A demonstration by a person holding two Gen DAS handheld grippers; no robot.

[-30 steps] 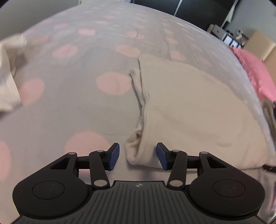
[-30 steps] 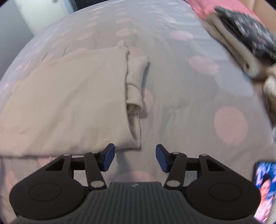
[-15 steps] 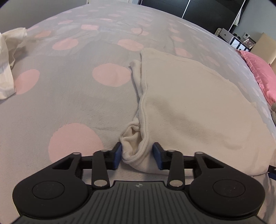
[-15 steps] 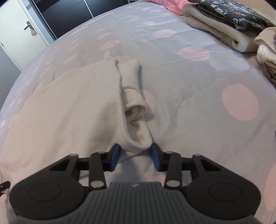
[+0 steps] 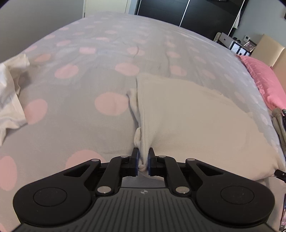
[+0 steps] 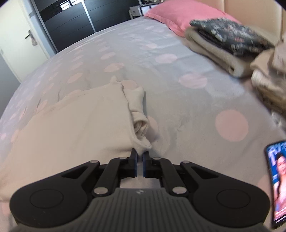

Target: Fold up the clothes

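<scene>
Left tool (image 5: 143,161) and right tool (image 6: 140,161) each freshly clenched on cream garment (image 5: 196,121).

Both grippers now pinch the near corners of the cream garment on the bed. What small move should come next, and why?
Probably lift both corners together and carry them toward the far edge. The left gripper and right gripper have just closed their jaws on the cream garment, whose near edge already puckers upward, while the rest lies flat on the dotted bedspread. Folding it in half seems the natural step.

Grey bedspread (image 5: 75,128) with pink dots, pink pillow (image 6: 180,16) at one o'clock, lit phone (image 6: 277,185) at four o'clock, black wardrobe (image 6: 71,23) at eleven o'clock.
</scene>
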